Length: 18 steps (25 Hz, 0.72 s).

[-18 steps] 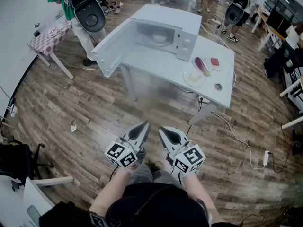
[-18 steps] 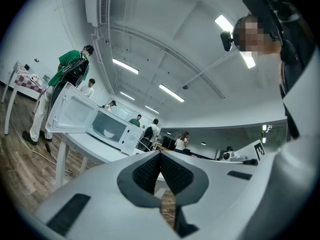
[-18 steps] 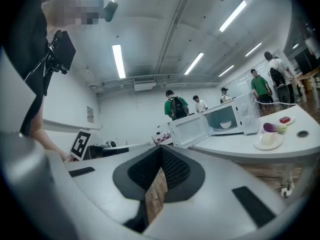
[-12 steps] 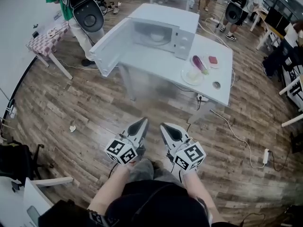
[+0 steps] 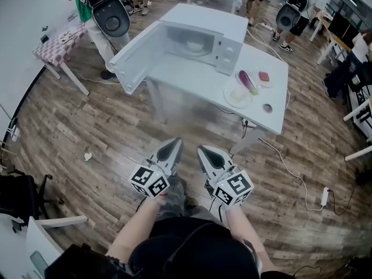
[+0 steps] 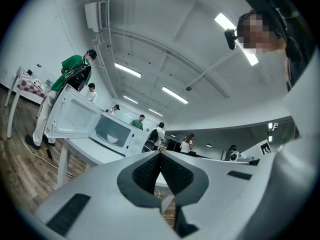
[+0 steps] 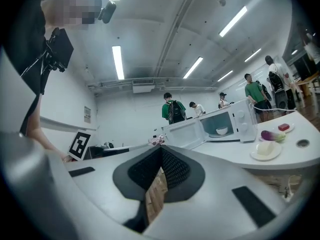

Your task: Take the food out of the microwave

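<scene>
The left gripper (image 5: 175, 142) and the right gripper (image 5: 201, 150) are held side by side over the wooden floor (image 5: 87, 127), pointing at the table. Both are clenched: each gripper's own view shows its ribbed pads pressed together with nothing between them.

Ahead stands the white table (image 5: 192, 80). At its near right lie a plate (image 5: 238, 95) of pale food, a purple eggplant (image 5: 247, 81), a small plate with a red piece (image 5: 264, 76) and a small round dish (image 5: 267, 107).

The white microwave (image 5: 229, 51) sits at the table's far end, its door (image 5: 135, 60) swung wide open to the left. The food is inside the cavity, resting on the turntable: a small white bowl (image 5: 194, 45), rounded and plain. Its contents cannot be made out.

Compared with the earlier frames, both grippers sit a little higher in the head view, nearer the table. The bowl, the open door and the closed jaws are unchanged.
</scene>
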Tool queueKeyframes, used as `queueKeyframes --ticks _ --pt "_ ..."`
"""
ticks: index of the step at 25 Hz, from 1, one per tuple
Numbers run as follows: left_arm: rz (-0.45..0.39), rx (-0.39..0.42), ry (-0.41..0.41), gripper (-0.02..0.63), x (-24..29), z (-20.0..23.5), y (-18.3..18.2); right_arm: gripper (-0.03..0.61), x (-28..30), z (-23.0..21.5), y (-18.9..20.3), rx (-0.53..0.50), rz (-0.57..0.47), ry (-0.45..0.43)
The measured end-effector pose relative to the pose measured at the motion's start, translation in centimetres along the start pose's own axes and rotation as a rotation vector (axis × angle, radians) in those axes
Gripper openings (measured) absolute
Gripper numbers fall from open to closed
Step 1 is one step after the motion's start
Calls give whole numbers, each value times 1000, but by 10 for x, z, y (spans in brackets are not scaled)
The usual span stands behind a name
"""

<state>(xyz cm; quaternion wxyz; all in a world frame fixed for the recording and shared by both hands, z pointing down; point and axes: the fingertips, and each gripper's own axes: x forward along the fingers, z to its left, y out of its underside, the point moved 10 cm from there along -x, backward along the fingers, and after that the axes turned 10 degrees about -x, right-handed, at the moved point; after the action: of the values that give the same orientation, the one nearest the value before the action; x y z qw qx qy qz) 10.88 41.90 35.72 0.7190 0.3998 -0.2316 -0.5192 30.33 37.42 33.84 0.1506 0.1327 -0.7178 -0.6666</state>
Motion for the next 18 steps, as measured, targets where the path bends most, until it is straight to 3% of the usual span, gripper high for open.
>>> queueKeyframes --ticks 7,18 --pt "23 -15 18 9 46 45 -10 18 44 -41 9 1 10 25" --pt "75 -23 69 9 144 139 -65 20 149 -117 3 40 42 83"
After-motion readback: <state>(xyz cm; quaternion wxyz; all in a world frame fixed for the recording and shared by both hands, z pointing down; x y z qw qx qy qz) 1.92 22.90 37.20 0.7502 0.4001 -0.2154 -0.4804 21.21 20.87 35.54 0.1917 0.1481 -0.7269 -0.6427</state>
